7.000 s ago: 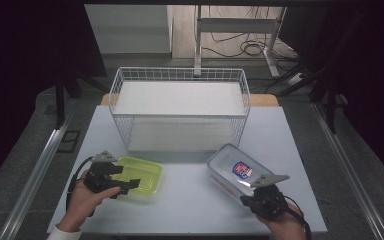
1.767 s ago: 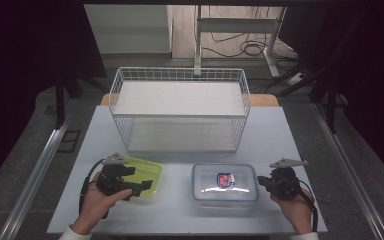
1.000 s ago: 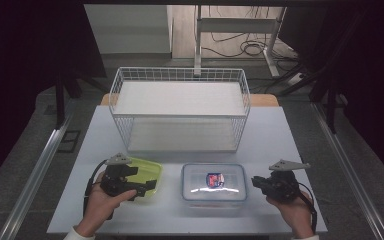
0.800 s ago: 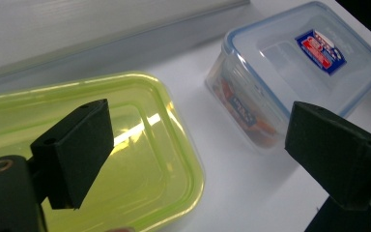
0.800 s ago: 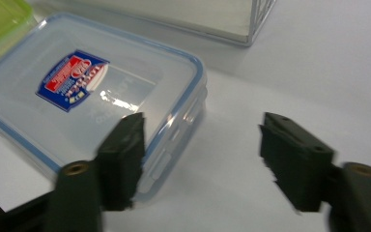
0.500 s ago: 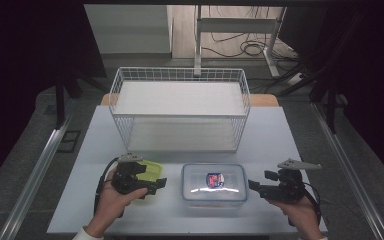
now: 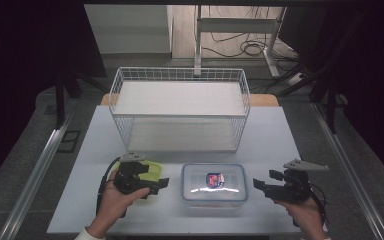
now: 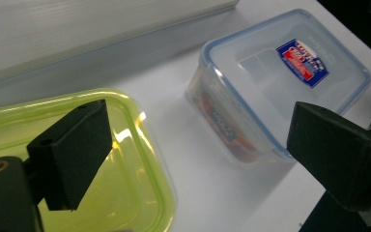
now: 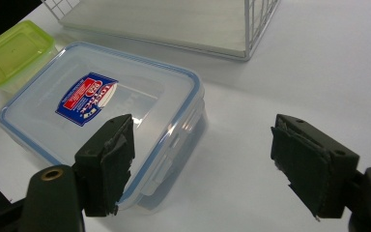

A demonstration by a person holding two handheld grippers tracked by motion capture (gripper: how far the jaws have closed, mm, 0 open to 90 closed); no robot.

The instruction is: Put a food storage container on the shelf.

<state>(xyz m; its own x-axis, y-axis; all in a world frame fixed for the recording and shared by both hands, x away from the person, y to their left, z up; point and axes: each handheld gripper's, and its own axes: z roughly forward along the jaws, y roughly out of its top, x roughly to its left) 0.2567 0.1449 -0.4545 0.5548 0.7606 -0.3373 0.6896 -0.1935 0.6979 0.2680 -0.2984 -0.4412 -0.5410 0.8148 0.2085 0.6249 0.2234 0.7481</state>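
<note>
Work in hand: we judge it to be setting the two boxes side by side in front of the wire basket (image 7: 179, 107).
Done so far: the clear box (image 7: 213, 183) with the blue-rimmed lid sits flat on the tabletop (image 7: 280, 135), at about 6 o'clock from the basket.
Right tongs (image 7: 260, 185): spread wide, having just been opening; nothing between the jaws, and the clear box (image 9: 101, 116) lies apart at their 9 o'clock.
Left tongs (image 7: 161, 185): spread, hovering over the green box (image 7: 147, 169), pinching nothing; the green box (image 8: 125, 159) lies under the left jaw.
Left to do: we think only the green box may need squaring.
Around: cables on the floor at 12 o'clock.
In the way: nothing between the boxes; the basket stands well behind.
</note>
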